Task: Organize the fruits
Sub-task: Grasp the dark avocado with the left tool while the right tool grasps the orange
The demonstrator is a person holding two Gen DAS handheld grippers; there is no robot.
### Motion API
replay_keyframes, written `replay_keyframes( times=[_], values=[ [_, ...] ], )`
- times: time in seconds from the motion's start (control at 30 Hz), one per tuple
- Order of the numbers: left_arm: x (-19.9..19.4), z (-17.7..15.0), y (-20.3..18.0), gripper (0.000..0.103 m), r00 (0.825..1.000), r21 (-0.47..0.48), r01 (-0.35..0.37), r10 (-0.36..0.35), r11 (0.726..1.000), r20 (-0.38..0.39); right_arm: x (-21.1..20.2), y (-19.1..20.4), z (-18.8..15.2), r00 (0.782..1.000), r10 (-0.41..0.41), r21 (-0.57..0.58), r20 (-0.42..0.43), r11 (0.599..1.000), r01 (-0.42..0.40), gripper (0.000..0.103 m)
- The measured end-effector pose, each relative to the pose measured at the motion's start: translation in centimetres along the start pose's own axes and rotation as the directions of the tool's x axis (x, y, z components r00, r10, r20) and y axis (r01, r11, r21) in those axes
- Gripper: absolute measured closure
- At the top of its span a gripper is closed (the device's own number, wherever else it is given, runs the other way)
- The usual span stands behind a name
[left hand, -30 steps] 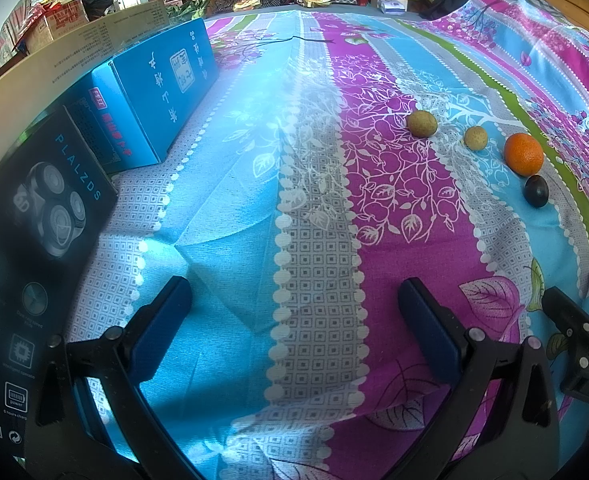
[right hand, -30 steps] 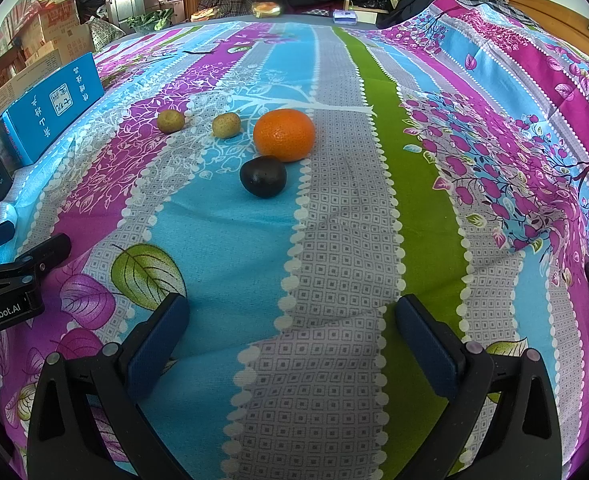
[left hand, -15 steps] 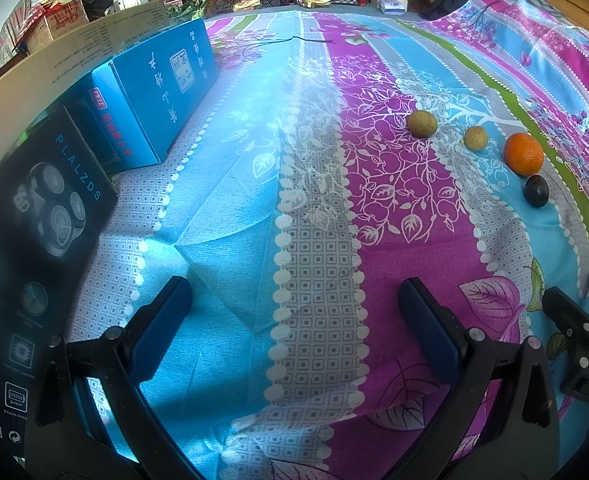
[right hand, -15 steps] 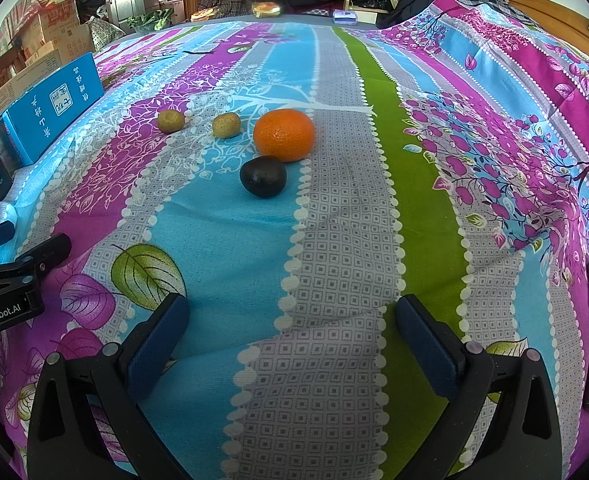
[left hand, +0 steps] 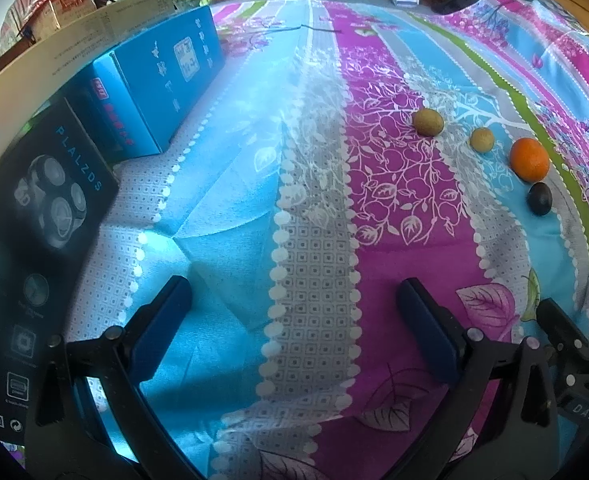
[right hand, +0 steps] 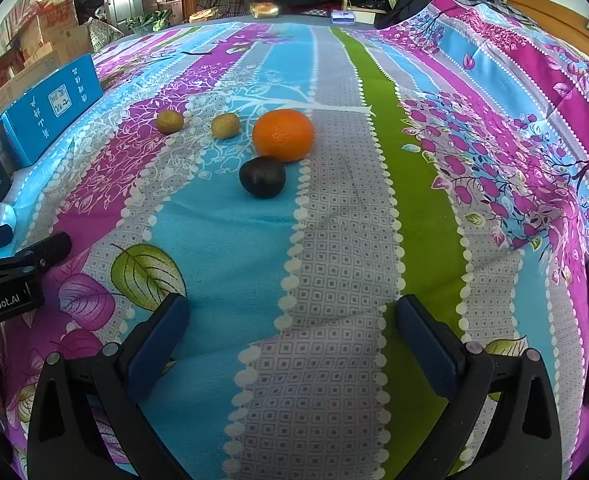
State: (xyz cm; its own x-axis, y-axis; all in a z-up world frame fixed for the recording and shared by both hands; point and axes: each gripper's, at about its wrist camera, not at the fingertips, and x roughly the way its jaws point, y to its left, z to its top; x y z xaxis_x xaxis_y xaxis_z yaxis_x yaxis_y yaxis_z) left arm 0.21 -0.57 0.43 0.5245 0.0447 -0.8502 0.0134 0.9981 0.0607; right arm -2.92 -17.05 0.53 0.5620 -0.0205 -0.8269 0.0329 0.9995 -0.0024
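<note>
Right gripper [right hand: 292, 332] spread wide over the striped bedspread [right hand: 346, 240], holding nothing, left gripper [left hand: 294, 320] likewise spread and empty, ahead of the right — dark fruit [right hand: 262, 177] touching the orange [right hand: 283, 134], two small brownish fruits [right hand: 225, 125] beside it, well clear of both grippers, blue box [left hand: 166, 80] at far left.

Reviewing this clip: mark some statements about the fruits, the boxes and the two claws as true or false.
1. Both claws are open and hold nothing. True: left claw, right claw.
2. The orange sits in a bowl. False: it lies on the bedspread.
3. The dark fruit lies nearer the right claw than the orange. True.
4. The blue box is stacked on the fruits. False: it stands apart from them.
</note>
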Motion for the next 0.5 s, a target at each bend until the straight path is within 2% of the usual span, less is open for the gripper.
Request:
replay_keyframes(
  times=[0.13, 0.17, 0.2, 0.23, 0.27, 0.3, 0.33, 0.37, 0.47, 0.5],
  values=[
    [-0.2, 0.1, -0.1, 0.001, 0.999, 0.021, 0.042, -0.042, 0.999, 0.000, 0.0, 0.1, 0.0, 1.000, 0.001, 0.000, -0.003, 1.000, -0.001, 0.000],
    [-0.3, 0.2, -0.1, 0.001, 0.998, 0.024, 0.068, -0.068, 0.997, -0.002, 0.0, 0.1, 0.1, 1.000, 0.001, 0.000, -0.006, 1.000, -0.001, 0.000],
    [-0.7, 0.5, -0.2, 0.006, 0.992, 0.018, 0.128, -0.129, 0.992, 0.004, 0.1, 0.1, 0.2, 1.000, 0.002, -0.003, -0.014, 1.000, -0.002, 0.000],
    [-1.0, 0.9, -0.3, 0.011, 0.982, 0.009, 0.187, -0.187, 0.982, 0.014, 0.0, -0.1, 0.3, 1.000, 0.018, -0.006, -0.022, 1.000, -0.018, 0.000],
    [-1.3, 1.2, -0.5, 0.019, 0.970, 0.006, 0.241, -0.241, 0.970, 0.020, -0.3, -0.4, 0.3, 0.998, 0.064, -0.016, -0.025, 0.998, -0.065, 0.000],
    [-1.7, 1.7, -1.0, 0.022, 0.958, 0.014, 0.286, -0.286, 0.958, 0.022, -0.7, -0.7, 0.2, 0.993, 0.115, -0.025, -0.020, 0.993, -0.115, 0.002],
    [-2.1, 2.2, -1.9, 0.022, 0.952, 0.047, 0.302, -0.304, 0.952, 0.031, -1.6, -1.2, 0.1, 0.983, 0.183, -0.048, -0.005, 0.982, -0.183, 0.008],
    [-2.3, 2.7, -3.0, 0.023, 0.946, 0.088, 0.319, -0.323, 0.944, 0.037, -2.0, -1.4, 0.0, 0.981, 0.196, -0.062, 0.003, 0.979, -0.196, 0.009],
    [-2.0, 3.8, -6.4, 0.040, 0.906, 0.194, 0.415, -0.423, 0.889, 0.000, -4.2, -2.9, 0.0, 0.974, 0.221, -0.077, 0.054, 0.973, -0.217, 0.009],
    [-1.8, 4.2, -7.2, 0.041, 0.895, 0.211, 0.438, -0.445, 0.874, -0.016, -4.8, -3.2, 0.2, 0.973, 0.222, -0.078, 0.067, 0.973, -0.216, 0.009]
  ],
)
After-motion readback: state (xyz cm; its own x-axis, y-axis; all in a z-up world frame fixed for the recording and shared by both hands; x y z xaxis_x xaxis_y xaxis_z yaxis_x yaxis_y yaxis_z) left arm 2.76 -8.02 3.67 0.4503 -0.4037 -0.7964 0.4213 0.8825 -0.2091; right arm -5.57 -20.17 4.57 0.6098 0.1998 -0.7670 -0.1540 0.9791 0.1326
